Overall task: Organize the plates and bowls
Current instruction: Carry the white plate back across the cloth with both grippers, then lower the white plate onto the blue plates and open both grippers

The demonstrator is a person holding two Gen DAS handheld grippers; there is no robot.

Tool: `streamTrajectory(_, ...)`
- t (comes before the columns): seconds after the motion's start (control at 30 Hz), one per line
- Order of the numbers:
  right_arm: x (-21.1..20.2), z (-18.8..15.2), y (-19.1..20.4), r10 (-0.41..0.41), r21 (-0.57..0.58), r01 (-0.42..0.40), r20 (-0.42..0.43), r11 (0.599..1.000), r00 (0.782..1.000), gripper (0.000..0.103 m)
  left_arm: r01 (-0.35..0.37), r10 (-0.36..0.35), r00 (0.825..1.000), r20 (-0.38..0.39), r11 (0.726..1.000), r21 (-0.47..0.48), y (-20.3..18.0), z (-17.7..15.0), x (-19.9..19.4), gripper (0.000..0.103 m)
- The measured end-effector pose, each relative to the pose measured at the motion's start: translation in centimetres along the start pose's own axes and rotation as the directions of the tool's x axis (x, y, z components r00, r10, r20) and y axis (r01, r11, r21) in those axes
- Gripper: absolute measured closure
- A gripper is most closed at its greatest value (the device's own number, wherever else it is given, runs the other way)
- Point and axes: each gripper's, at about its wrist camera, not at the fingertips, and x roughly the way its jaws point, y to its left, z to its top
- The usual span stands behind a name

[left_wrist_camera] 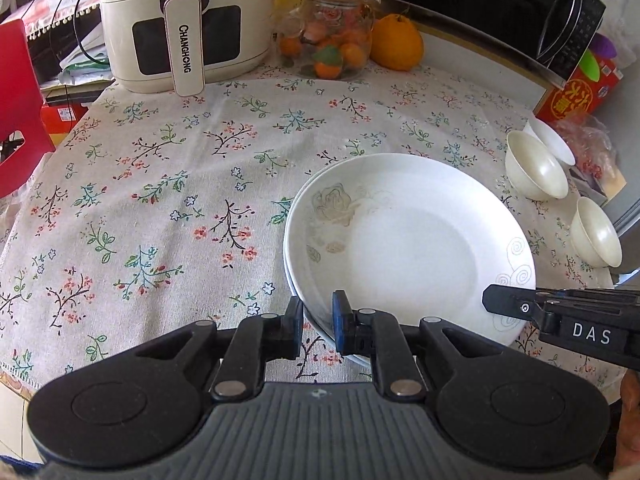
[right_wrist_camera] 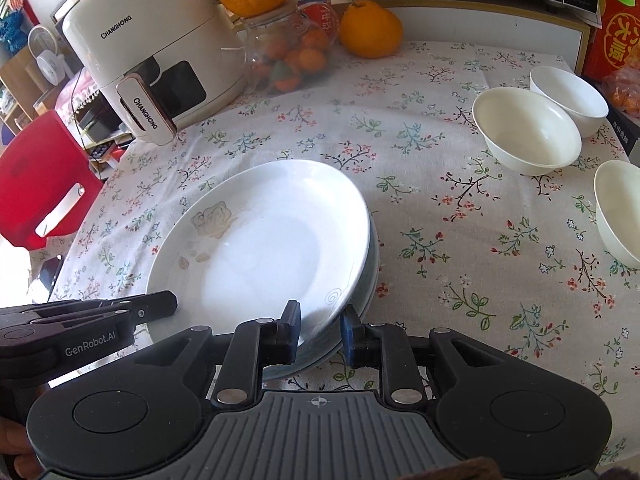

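Note:
A white plate with a faint flower print [left_wrist_camera: 408,240] lies on top of other plates on the flowered tablecloth; it also shows in the right wrist view [right_wrist_camera: 264,248]. My left gripper [left_wrist_camera: 318,320] straddles the stack's near left rim, jaws a little apart. My right gripper [right_wrist_camera: 320,324] straddles the near right rim of the top plate [right_wrist_camera: 320,316], jaws a little apart. Three white bowls [right_wrist_camera: 524,132] [right_wrist_camera: 568,100] [right_wrist_camera: 620,212] stand at the right; they also show in the left wrist view [left_wrist_camera: 536,168].
A white air fryer [left_wrist_camera: 180,24] stands at the back left. A glass jar of fruit [left_wrist_camera: 332,36] and oranges [left_wrist_camera: 396,44] sit behind the plates. A microwave [left_wrist_camera: 500,8] is at the back right. A red chair [right_wrist_camera: 40,184] stands left of the table.

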Motion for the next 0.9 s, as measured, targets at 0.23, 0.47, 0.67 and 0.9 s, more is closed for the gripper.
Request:
streamTrajectory(0.23,0.0,-0.4,0.9,-0.054,-0.051,0.056,0.032,0.997,0.998,0.081,-0.034,0.033,0.999,0.013,0.999,0.041,-0.5,-0.3,0.1,0.09)
streamTrajectory(0.47,0.0,-0.5,1.2,-0.073,-0.076,0.077,0.048,0.994,0.996,0.079,-0.052,0.051,0.998,0.023,0.997,0.057,-0.8,-0.4,0.0,0.09)
streamTrajectory(0.67,0.2,-0.7,1.7,-0.105,-0.113,0.11,0.054,0.987,0.993,0.078,-0.056,0.054,0.998,0.025,0.997,0.059,-0.8,-0.4,0.1,0.09)
streamTrajectory(0.9,0.6,-1.0,2.2,-0.151,-0.146,0.159,0.066,0.976,0.986,0.078,-0.063,0.061,0.998,0.031,0.995,0.071,-1.0,-0.4,0.2,0.09)
